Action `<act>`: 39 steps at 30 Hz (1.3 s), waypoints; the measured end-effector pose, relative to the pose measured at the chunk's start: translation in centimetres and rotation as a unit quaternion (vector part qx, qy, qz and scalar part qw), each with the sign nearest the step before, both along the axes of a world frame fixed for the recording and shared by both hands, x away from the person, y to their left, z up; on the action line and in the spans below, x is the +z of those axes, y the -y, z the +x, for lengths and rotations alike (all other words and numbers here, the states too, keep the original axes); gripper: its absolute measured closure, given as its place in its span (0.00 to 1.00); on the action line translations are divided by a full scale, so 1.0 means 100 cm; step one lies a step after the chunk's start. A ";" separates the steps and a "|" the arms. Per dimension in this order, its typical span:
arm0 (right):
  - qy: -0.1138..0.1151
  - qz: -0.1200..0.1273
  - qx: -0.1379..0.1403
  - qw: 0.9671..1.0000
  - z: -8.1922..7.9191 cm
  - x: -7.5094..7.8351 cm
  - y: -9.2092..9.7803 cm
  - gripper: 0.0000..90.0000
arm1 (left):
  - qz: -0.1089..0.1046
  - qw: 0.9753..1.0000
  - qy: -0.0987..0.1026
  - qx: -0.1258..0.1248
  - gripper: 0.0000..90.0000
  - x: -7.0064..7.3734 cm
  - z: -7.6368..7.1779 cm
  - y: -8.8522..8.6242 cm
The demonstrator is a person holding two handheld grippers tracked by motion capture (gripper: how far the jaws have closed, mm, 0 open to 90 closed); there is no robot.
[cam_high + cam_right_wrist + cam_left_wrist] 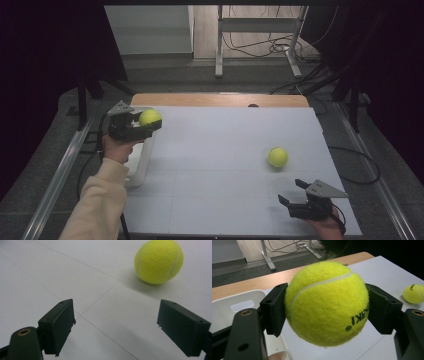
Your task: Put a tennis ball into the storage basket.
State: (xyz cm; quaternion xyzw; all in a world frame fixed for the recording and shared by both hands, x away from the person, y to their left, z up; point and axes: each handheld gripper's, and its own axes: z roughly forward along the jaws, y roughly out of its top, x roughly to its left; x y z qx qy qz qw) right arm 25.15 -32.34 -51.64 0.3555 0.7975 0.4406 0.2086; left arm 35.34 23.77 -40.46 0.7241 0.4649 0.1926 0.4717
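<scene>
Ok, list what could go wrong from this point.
1. The left gripper pinches the held tennis ball by its round sides only, near the white bin rim; released off-centre, it might bounce out or roll away.
2. The loose tennis ball lies free on the table; the open right gripper could nudge it into rolling before closing.

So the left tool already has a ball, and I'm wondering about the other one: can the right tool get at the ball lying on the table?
Probably yes. The right tool is open and aimed toward the loose ball, with bare white table between them and nothing in the way.
</scene>
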 end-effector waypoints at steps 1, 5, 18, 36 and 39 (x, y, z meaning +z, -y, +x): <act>0.000 0.000 0.000 1.000 0.000 0.000 0.000 0.17 | 0.001 1.000 0.000 0.001 0.29 0.000 0.001 -0.001; 0.000 -0.001 0.000 1.000 0.000 0.000 0.000 0.17 | 0.008 1.000 -0.003 0.006 0.29 -0.001 0.004 -0.003; 0.001 0.002 0.002 1.000 0.000 0.000 0.000 0.17 | 0.014 0.999 -0.010 0.032 0.29 -0.003 0.014 -0.014; 0.001 0.003 0.002 1.000 0.000 0.000 0.000 0.17 | 0.028 0.996 -0.038 0.071 0.29 -0.014 0.031 -0.030; 0.001 0.002 0.002 1.000 0.000 0.000 0.000 0.17 | 0.030 0.996 -0.042 0.077 0.29 -0.017 0.034 -0.033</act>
